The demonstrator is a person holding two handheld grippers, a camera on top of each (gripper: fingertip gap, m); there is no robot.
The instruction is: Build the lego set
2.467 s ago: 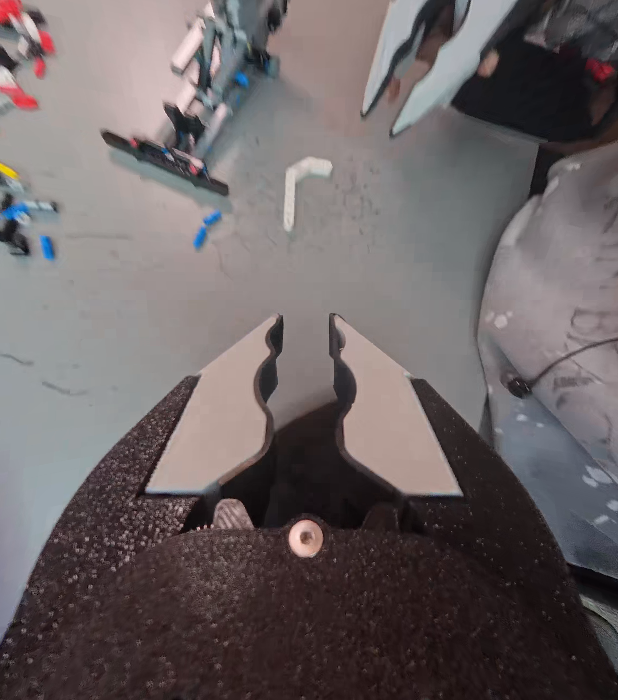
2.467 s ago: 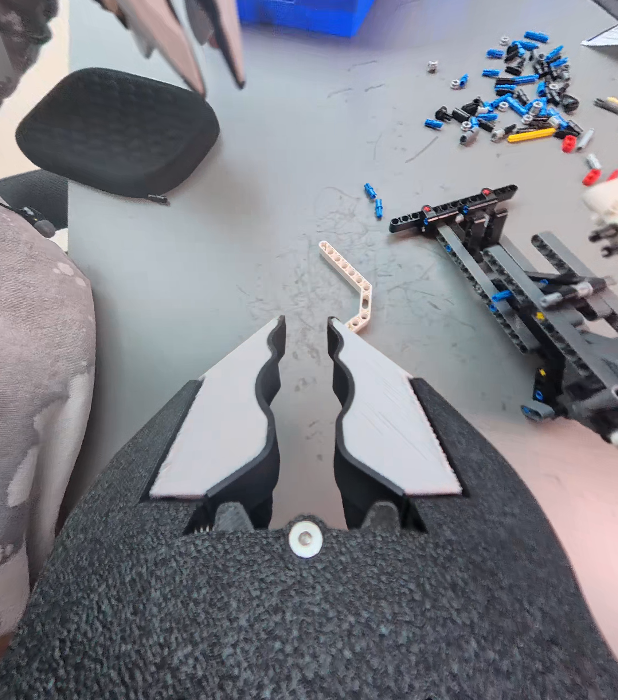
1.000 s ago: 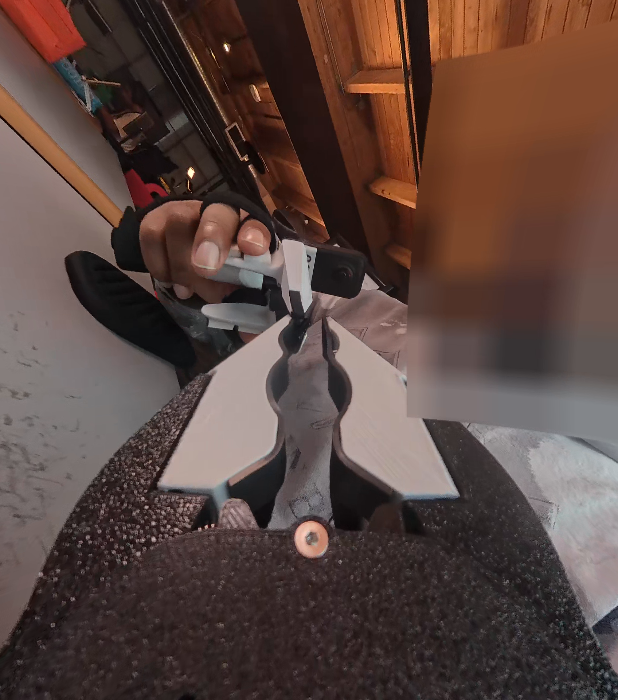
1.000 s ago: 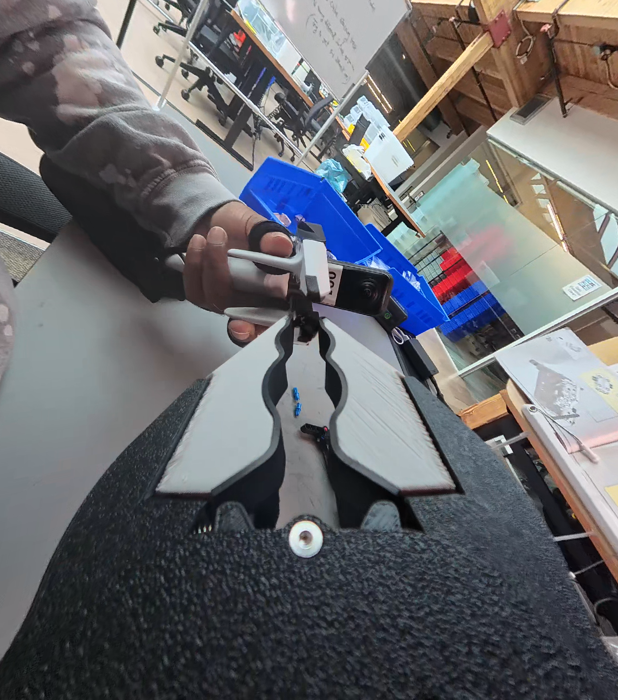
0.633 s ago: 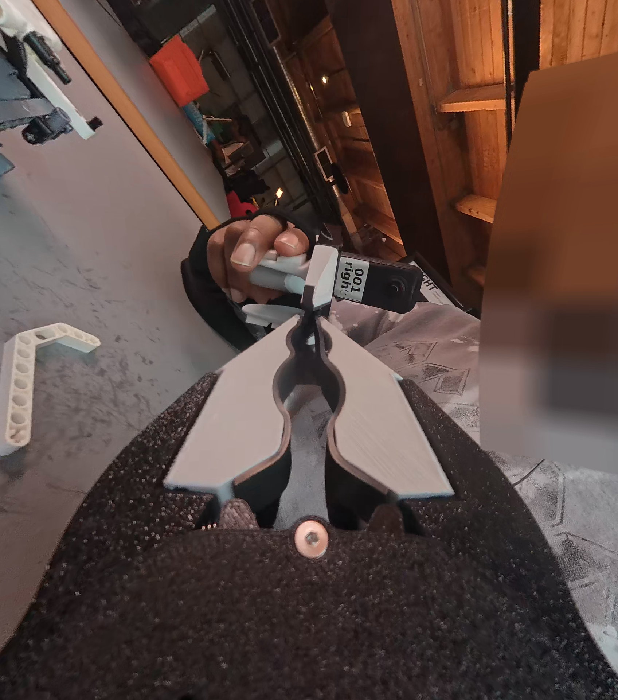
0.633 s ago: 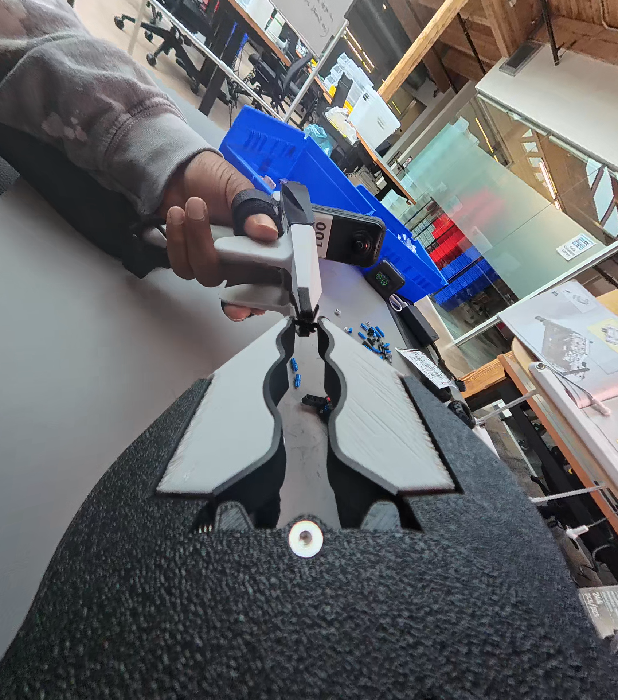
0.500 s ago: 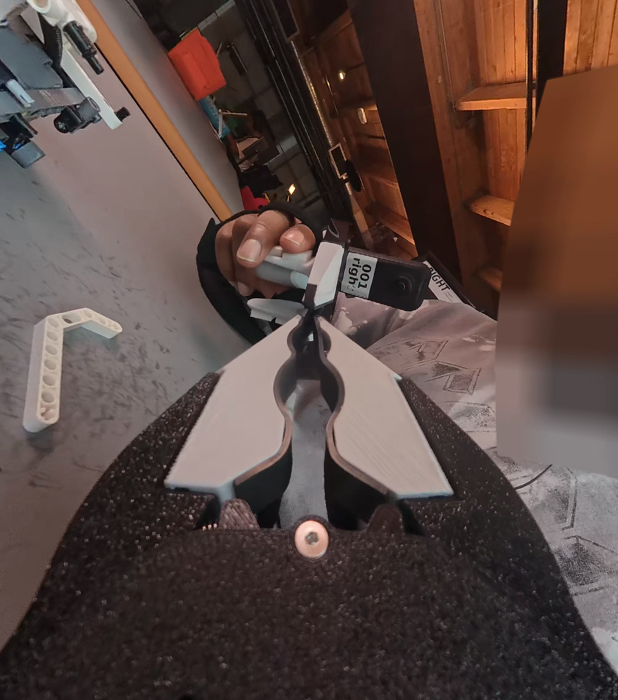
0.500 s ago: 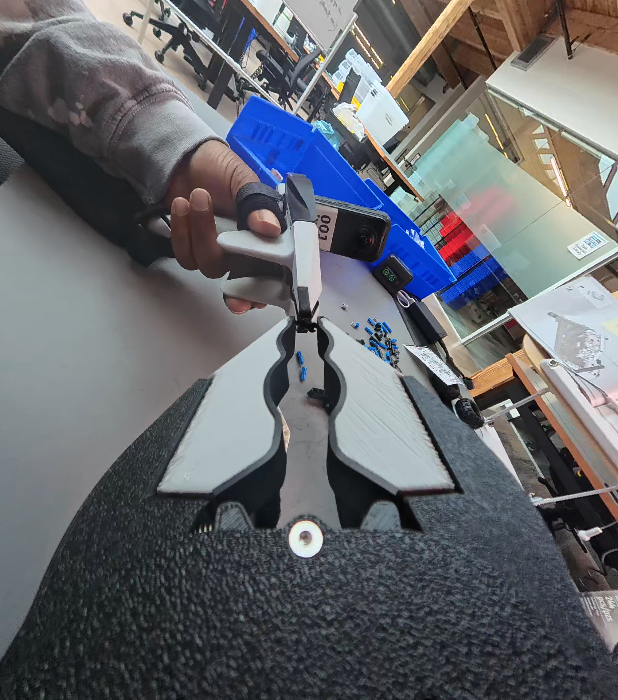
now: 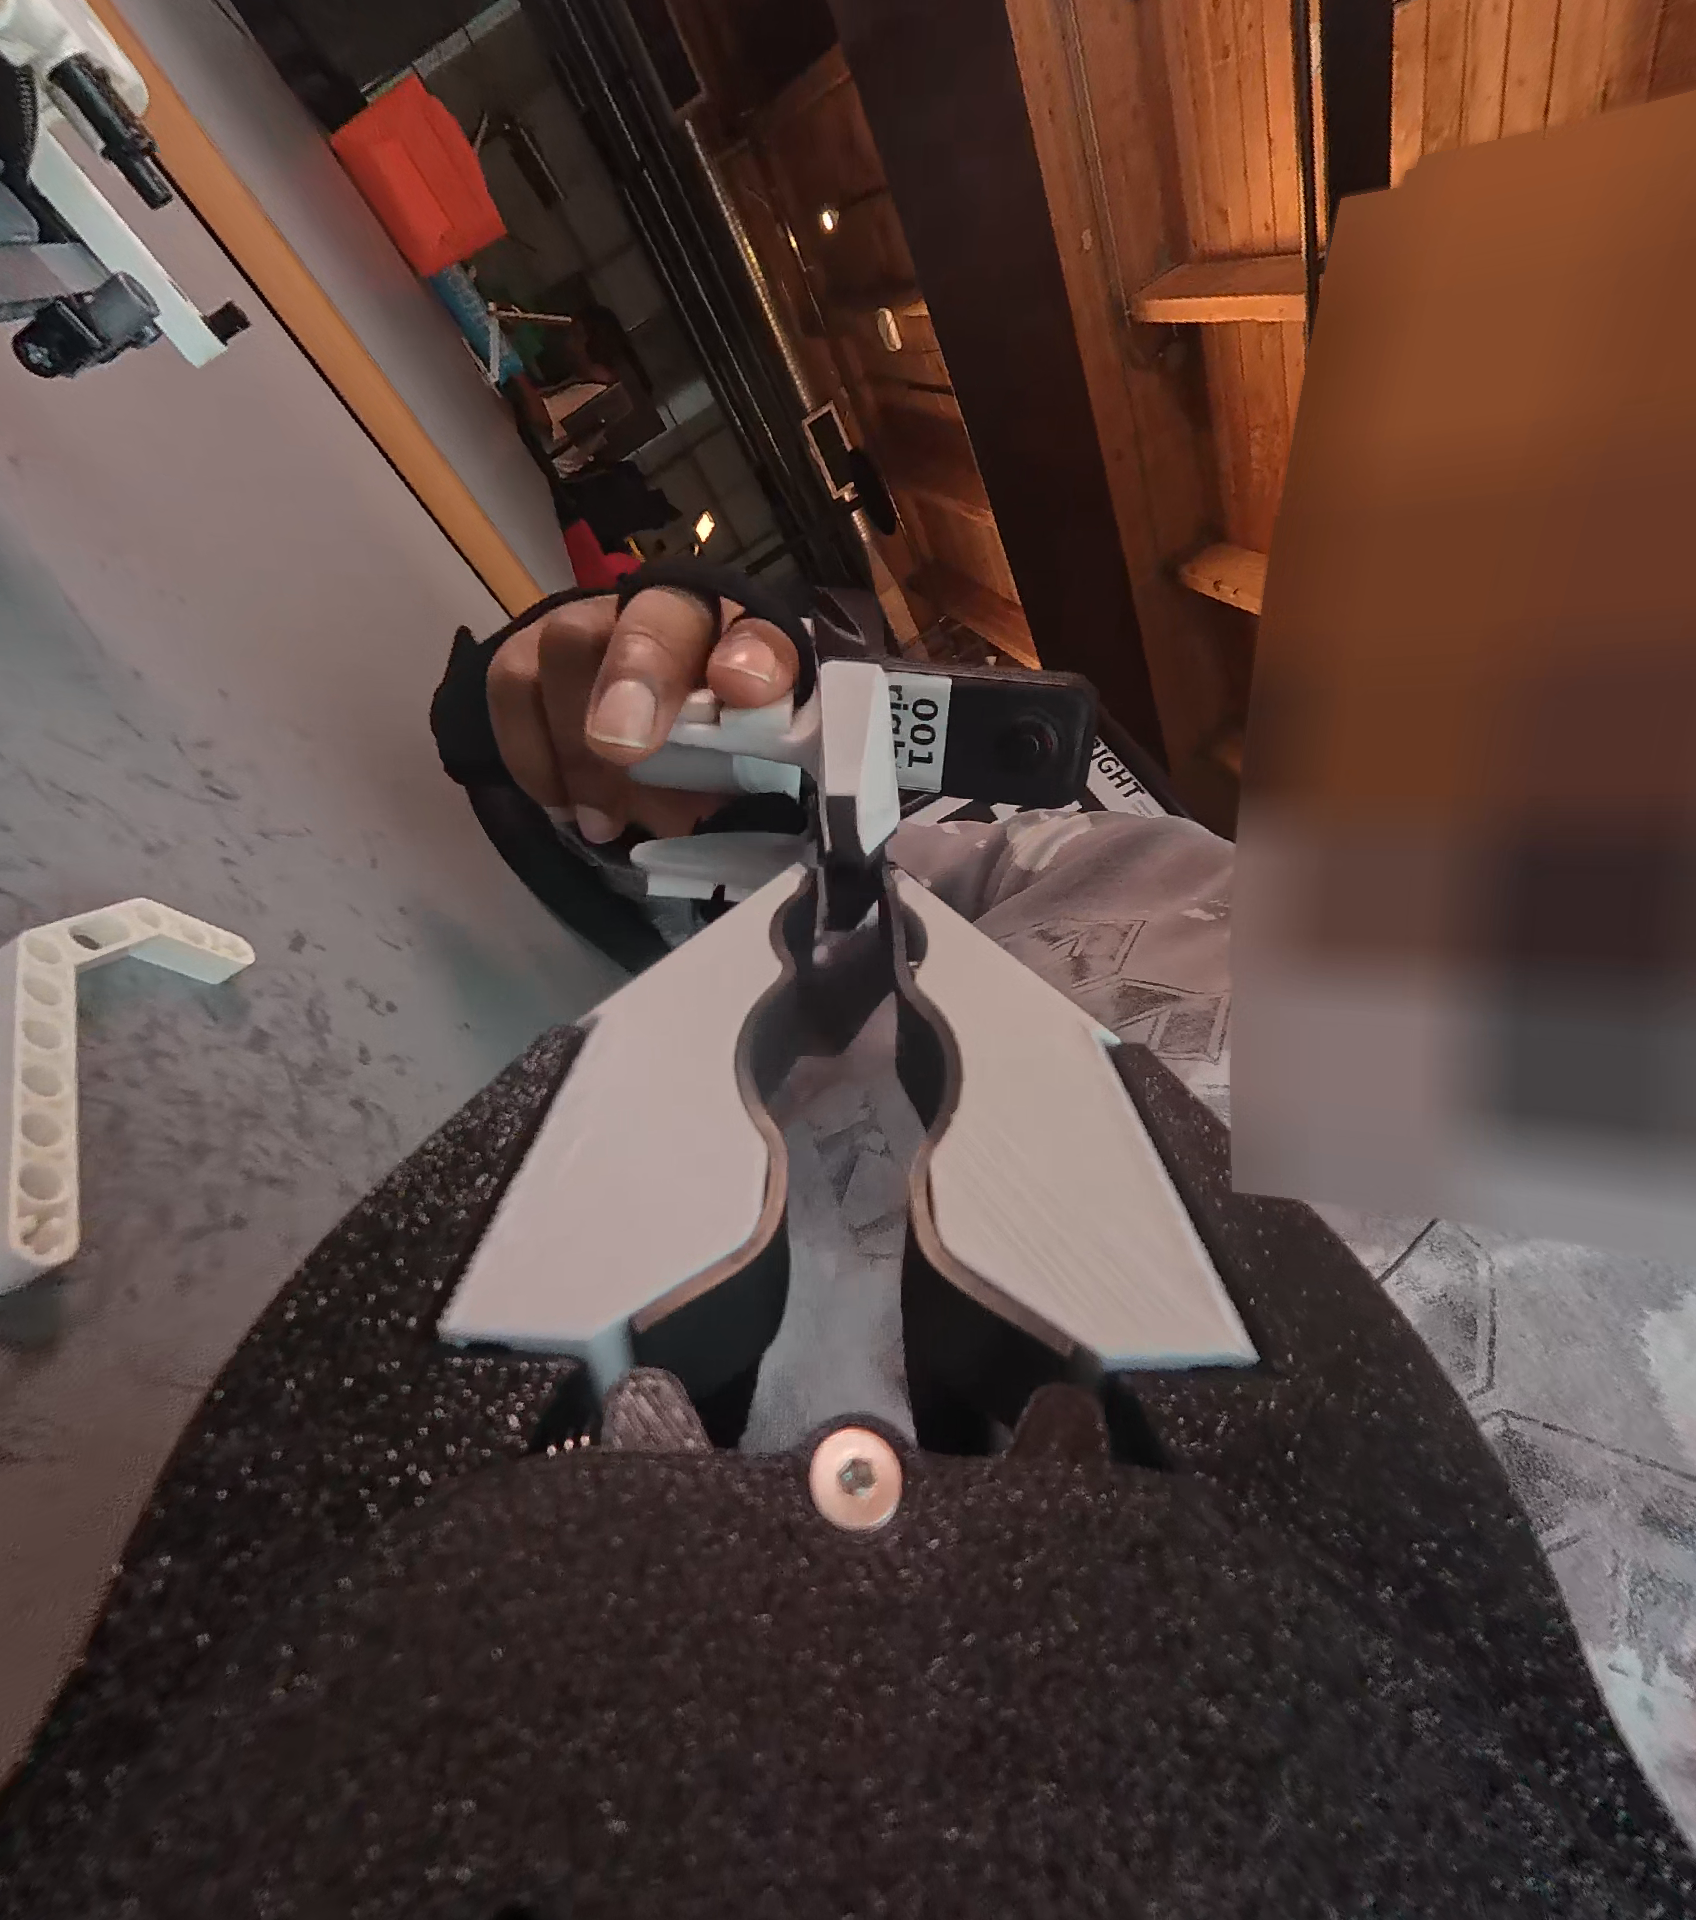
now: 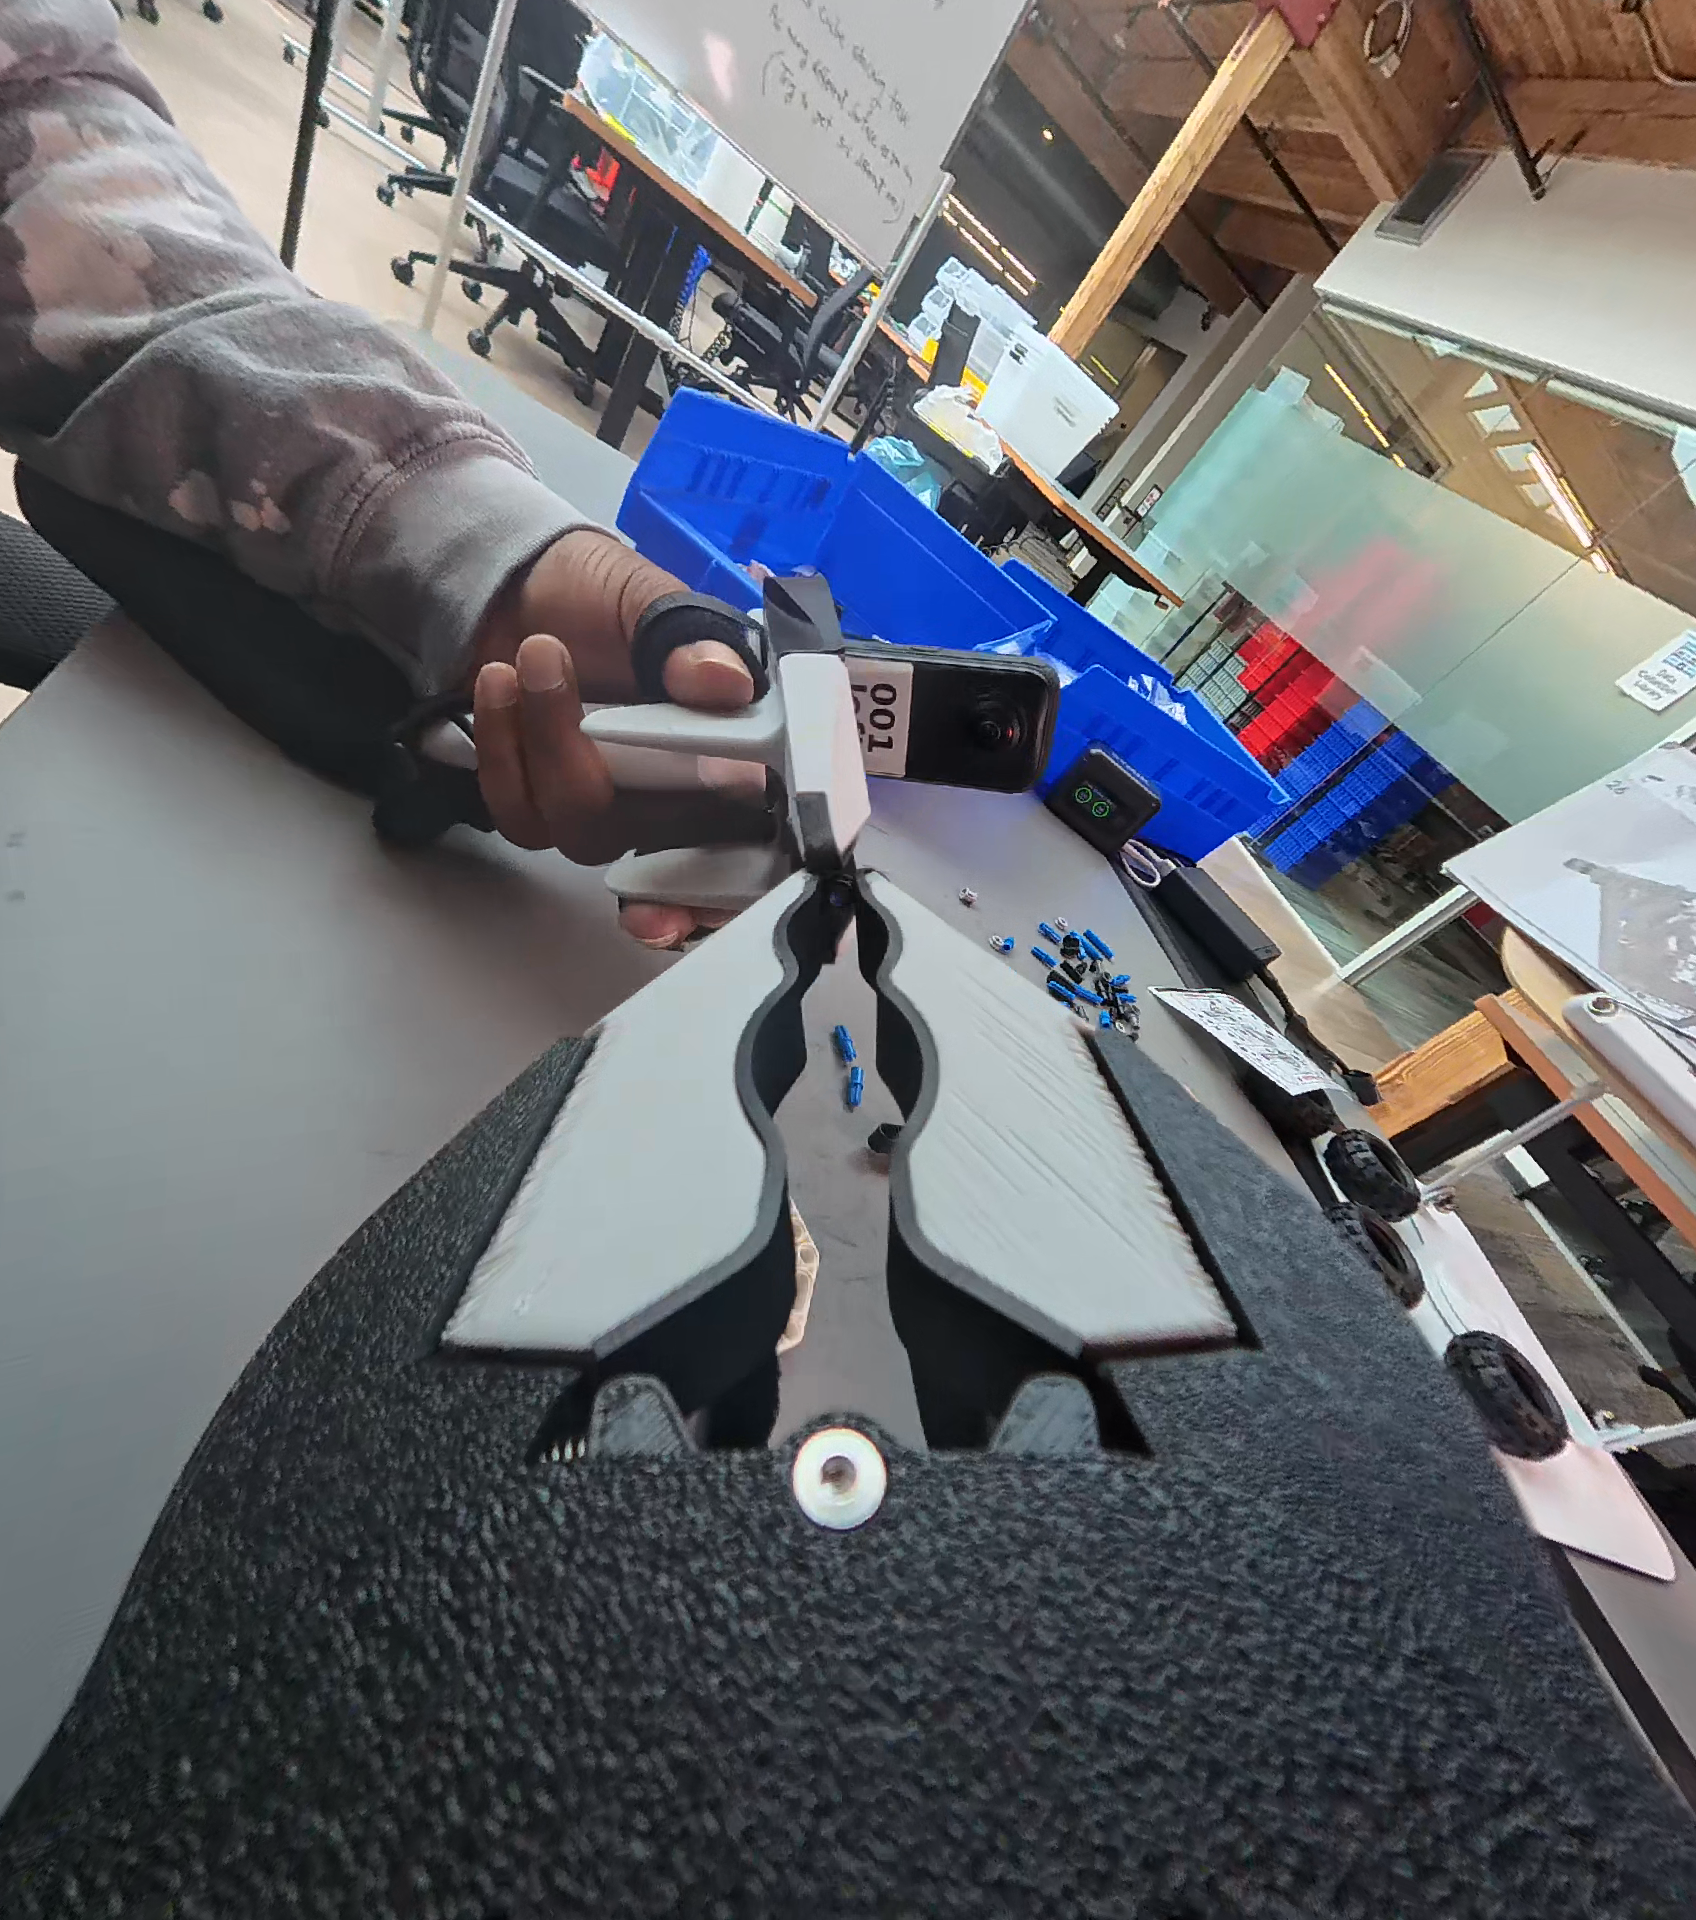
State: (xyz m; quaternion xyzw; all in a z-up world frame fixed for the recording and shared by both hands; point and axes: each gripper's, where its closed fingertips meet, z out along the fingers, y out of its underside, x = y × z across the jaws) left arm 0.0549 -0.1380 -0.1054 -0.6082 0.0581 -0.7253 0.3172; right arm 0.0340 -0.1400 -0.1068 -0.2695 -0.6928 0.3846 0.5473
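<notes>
Both grippers are raised off the grey table [image 9: 200, 644] and meet tip to tip, turned crosswise to each other. My left gripper [image 9: 844, 894] is nearly shut, and its fingertips close around the right gripper's dark fingertips [image 9: 839, 873]. My right gripper [image 10: 839, 883] is nearly shut with a narrow gap. The left gripper's tip [image 10: 828, 847] touches it from above. A blue speck sits in that gap; I cannot tell if it is held. A white angled beam [image 9: 33, 1081] lies on the table to the left. Part of the grey and white model [image 9: 23, 239] is at the top left.
Two blue pins [image 10: 846, 1060] and a pile of small blue and black parts [image 10: 1083, 971] lie on the table. Blue bins [image 10: 885, 561] stand behind. Black tyres [image 10: 1374, 1174] sit near the right table edge. A person's hands [image 10: 563, 748] and sleeve hold the grippers. Both grippers' tips are close together, under 4 cm apart.
Both grippers have lifted from pointing down at the table, narrowed their jaws and met tip to tip. In the last half second they have only shifted slightly.
</notes>
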